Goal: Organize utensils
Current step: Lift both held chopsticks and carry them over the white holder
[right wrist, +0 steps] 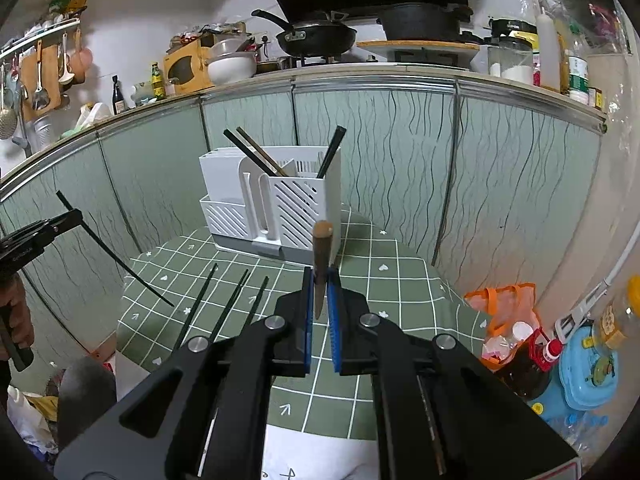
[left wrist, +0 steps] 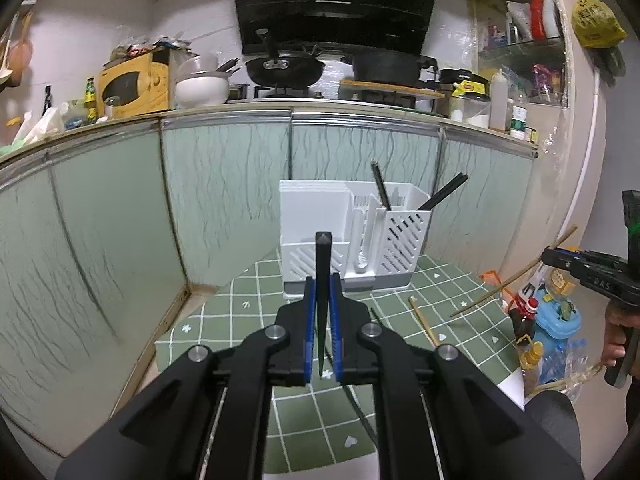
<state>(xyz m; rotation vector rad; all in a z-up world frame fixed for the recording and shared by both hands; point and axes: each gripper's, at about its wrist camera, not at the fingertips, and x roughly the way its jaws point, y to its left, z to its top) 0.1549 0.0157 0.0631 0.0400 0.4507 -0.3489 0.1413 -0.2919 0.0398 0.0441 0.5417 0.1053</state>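
Observation:
A white utensil rack stands at the back of the green tiled table; it also shows in the right wrist view. Several chopsticks stand in its right bin. My left gripper is shut on a black chopstick, held above the table in front of the rack. My right gripper is shut on a brown wooden chopstick, held right of the rack's front; this gripper also shows in the left wrist view. Three black chopsticks lie on the table. A wooden chopstick lies there too.
Green glass cabinet doors close in the table's back and left. Bottles, an orange bag and a blue container crowd the floor on the right. A stove with pans sits on the counter above.

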